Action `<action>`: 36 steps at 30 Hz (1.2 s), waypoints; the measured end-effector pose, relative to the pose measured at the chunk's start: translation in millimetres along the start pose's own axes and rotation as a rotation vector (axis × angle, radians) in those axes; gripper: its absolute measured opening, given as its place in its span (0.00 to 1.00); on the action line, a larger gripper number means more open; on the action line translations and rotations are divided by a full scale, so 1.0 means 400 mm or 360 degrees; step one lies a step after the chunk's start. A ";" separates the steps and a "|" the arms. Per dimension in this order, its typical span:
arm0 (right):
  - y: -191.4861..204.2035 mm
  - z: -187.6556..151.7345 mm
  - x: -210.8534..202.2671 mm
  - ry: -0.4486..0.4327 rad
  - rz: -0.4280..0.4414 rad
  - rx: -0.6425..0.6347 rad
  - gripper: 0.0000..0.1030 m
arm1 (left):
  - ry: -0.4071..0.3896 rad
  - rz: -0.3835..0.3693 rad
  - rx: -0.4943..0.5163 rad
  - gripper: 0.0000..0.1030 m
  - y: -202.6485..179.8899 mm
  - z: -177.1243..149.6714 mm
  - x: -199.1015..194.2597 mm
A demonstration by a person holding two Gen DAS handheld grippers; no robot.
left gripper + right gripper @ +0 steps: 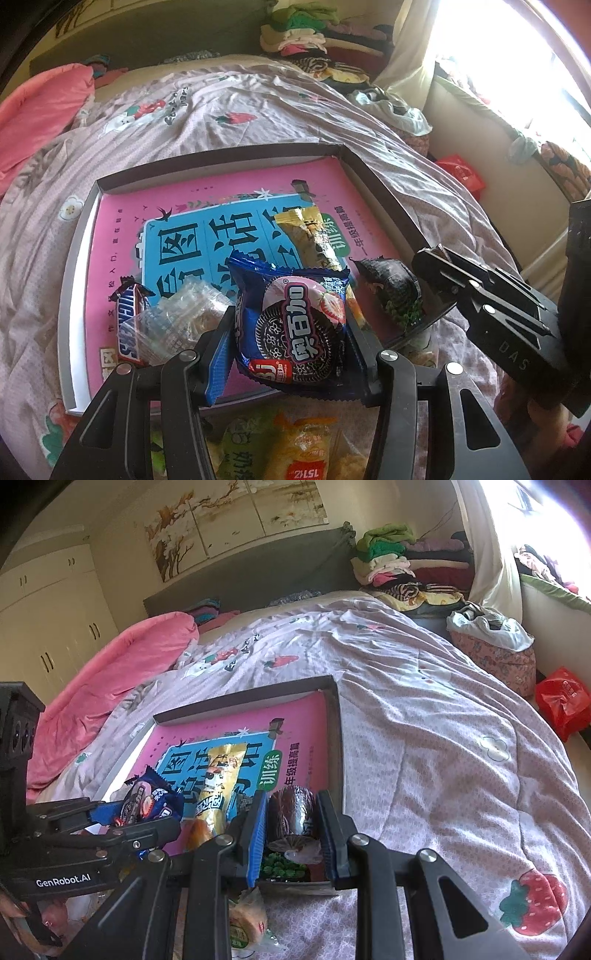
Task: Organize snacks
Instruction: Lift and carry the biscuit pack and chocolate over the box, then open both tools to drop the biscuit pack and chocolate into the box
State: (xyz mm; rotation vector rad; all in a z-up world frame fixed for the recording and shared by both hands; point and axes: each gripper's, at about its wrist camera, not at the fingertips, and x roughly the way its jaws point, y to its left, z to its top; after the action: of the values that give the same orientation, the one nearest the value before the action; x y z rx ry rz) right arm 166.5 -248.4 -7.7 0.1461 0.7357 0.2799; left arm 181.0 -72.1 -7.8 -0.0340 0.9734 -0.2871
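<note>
My left gripper (291,332) clamps the Oreo packet (295,317); my right gripper (291,834) clamps the dark snack pack (291,812). Risk: a slack grip drops either outside the tray (388,199).

Home bedroom. Bed (424,709) with strawberry-print quilt, pink blanket (122,664) and grey padded headboard (258,576); cream built-in wardrobe (55,609) along one wall; three-panel tree painting (236,513) above the headboard. Folded clothes stacked (399,565) at the bed's far corner, a curtained bright window (517,517) beside it, red bag (561,701) on the floor.
</note>
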 end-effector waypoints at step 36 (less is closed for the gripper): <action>-0.020 -0.007 -0.016 0.0002 0.0008 0.0061 0.27 | -0.0010 0.0017 -0.0004 0.54 0.004 0.001 -0.004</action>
State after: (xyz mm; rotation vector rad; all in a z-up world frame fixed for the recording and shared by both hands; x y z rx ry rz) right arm 161.7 -258.1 -7.3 0.1843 0.7421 0.2709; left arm 180.9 -70.2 -6.4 -0.0321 0.9672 -0.2759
